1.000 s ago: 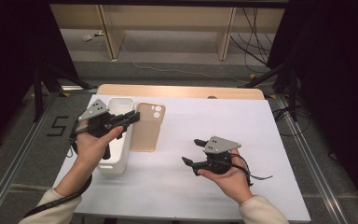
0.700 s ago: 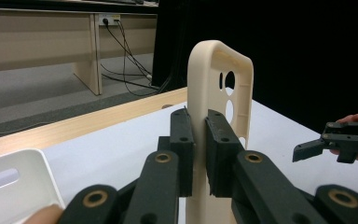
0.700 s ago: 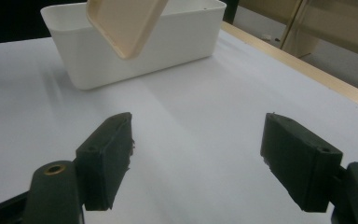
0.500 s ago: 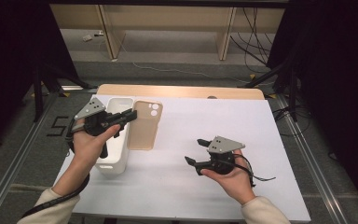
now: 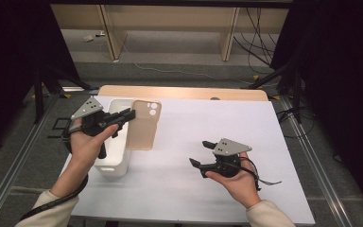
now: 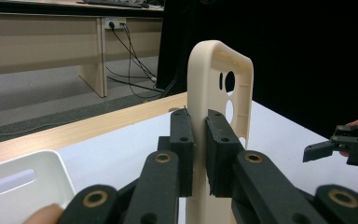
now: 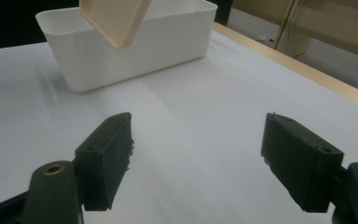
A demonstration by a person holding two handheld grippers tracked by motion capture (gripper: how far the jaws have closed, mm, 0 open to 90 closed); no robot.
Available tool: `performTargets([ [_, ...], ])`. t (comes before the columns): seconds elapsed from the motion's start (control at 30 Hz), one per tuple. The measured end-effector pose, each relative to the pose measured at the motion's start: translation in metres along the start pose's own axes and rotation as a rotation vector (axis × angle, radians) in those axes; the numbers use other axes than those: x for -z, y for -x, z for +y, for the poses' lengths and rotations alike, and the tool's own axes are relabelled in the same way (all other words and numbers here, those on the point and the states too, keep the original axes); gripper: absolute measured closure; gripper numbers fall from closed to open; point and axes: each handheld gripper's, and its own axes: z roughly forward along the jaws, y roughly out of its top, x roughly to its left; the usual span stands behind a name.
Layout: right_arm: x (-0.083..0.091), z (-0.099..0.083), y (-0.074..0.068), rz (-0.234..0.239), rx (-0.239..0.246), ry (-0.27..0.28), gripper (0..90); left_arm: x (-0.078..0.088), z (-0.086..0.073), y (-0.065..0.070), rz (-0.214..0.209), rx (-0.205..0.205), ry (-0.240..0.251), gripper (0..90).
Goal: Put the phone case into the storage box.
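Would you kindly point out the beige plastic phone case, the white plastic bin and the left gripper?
beige plastic phone case [image 5: 143, 127], high view, middle of its back.
white plastic bin [image 7: 135, 44], right gripper view, long side wall.
left gripper [image 6: 198, 156], left gripper view, between its jaws, clamped on the case.

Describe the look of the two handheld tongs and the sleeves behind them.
Both the left tongs and the right tongs are black, each topped by a grey three-cornered plate with small holes. Their jaw links carry brass-coloured pivot rings and end in flat rectangular black pads. A black cable trails from each. The sleeves are cream-coloured.
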Motion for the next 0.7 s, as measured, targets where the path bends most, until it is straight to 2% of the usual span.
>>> performTargets([
  [0.23, 0.0008, -0.0010, -0.0006, 0.004, -0.014, -0.002, 25.9, 0.0018, 0.0013, -0.0016, 0.007, -0.003, 0.004, 82.4],
  [0.7, 0.0023, -0.0022, 0.0006, -0.002, -0.011, 0.003, 25.8, 0.0058, 0.0047, -0.0068, 0.017, -0.008, 0.014, 82.4],
])
